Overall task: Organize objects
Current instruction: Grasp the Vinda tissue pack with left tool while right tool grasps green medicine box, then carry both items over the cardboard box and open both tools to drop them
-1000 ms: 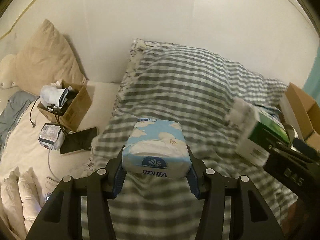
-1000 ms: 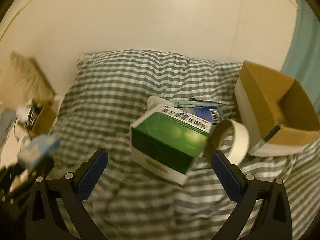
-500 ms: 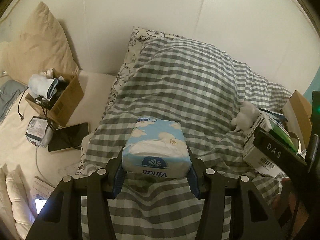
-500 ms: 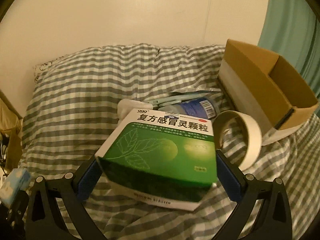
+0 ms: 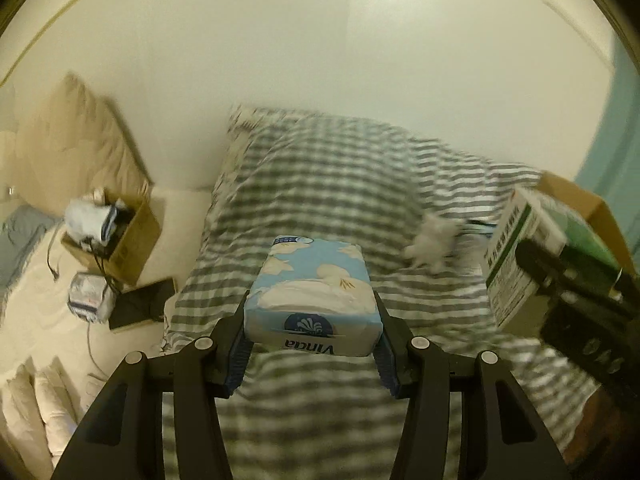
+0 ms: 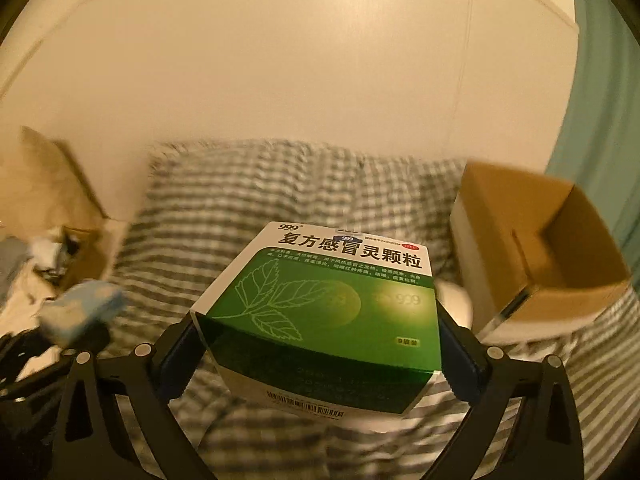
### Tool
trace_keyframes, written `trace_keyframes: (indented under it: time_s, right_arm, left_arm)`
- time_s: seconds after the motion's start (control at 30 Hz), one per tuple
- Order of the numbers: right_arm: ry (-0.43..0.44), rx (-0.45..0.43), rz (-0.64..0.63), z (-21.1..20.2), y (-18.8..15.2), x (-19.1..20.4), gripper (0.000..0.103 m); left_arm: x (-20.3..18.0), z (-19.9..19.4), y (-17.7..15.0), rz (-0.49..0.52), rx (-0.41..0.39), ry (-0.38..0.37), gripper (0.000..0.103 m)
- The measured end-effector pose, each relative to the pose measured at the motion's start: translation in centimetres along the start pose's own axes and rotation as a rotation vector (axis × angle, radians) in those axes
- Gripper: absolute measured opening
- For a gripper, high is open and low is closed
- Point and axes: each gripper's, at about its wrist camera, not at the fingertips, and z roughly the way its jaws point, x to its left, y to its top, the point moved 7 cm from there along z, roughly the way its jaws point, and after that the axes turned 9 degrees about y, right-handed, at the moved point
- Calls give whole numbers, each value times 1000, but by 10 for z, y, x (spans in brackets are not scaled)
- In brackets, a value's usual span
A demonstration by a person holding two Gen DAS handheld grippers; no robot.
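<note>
My left gripper (image 5: 311, 354) is shut on a light blue tissue pack (image 5: 314, 292) with white clouds, held above the grey checked duvet (image 5: 320, 184). My right gripper (image 6: 320, 354) is shut on a green and white medicine box (image 6: 332, 312), lifted off the duvet. In the left wrist view that medicine box (image 5: 532, 256) shows at the right edge, gripped by dark jaws. The tissue pack (image 6: 82, 310) appears blurred at the lower left of the right wrist view.
An open cardboard box (image 6: 536, 248) stands on the duvet to the right. A smaller brown box (image 5: 116, 232) stuffed with cables and cloth sits on the cream sheet at left, beside a tan pillow (image 5: 76, 144). A white fluffy item (image 5: 434, 240) lies on the duvet.
My right gripper closed on the medicine box and lifted it off the duvet, hiding the tape roll and bottle behind it. Both grippers rose; the left kept its hold on the tissue pack.
</note>
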Motion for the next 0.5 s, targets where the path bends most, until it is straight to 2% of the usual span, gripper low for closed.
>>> trace_keyframes:
  time_s: [0.1,0.23,0.37,0.5]
  right_arm:
    - [47,-54,-20,-45,16,-11,100]
    - [68,-134,-68,-110,48,-43,100]
    - [52,-198,-144,-168,89,-81,100]
    - [28,-212,-201,-206,114,-123,100]
  left_arm:
    - [-17,-35,10,43,-50,-2,53]
    - [-45,-83,32,57,-119,-48,53]
    - [-92,-123,56,84,-177,-113,53]
    - [-153,-144,75,114,-217,-184,53]
